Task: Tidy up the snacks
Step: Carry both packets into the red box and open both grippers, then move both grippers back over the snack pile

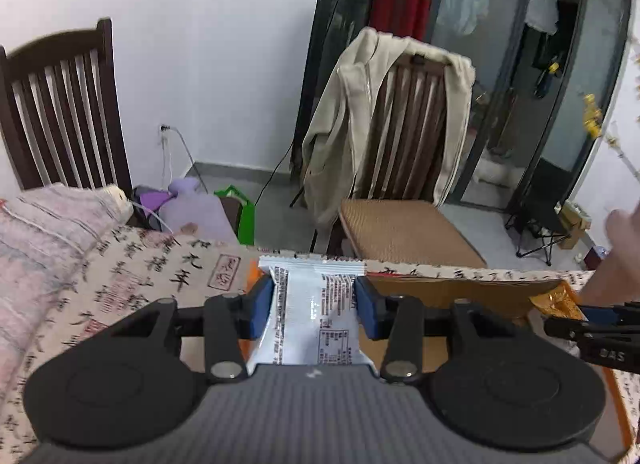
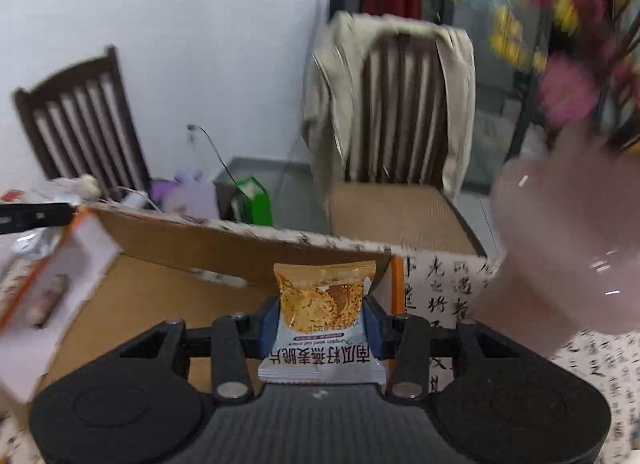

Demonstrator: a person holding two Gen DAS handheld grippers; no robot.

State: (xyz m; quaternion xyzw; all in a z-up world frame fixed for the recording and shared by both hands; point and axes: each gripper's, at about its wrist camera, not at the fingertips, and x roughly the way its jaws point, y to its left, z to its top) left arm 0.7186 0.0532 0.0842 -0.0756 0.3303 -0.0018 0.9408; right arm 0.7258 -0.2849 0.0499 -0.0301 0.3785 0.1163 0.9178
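Holding one snack packet in each gripper, above an open brown cardboard box [image 2: 168, 296].
Left gripper [image 1: 316, 304]: blue pads clamped on white foil packet with printed text [image 1: 308, 312]. Right gripper [image 2: 320, 322]: clamped on orange-and-white oat crisp packet [image 2: 324, 316]. Box lies directly ahead of and beneath both, on calligraphy-print tabletop [image 1: 132, 276].

white snack pack [image 1: 312, 316]: glossy plastic film, crimped top edge
orange snack pack [image 2: 325, 304]: shiny film, clear-ish window
box [image 2: 168, 292]: brown cardboard, matt, orange print outside
tablecloth [image 1: 132, 284]: matt cloth w/ ink script
gripper pads [image 1: 370, 306]: blue, rubbery-looking, matt
gripper body [image 1: 320, 416]: black plastic, ribbed, metal pins
chair [image 1: 60, 104]: dark wood, semi-gloss
seat [image 1: 404, 232]: woven, rough
jacket [image 1: 348, 124]: beige cloth
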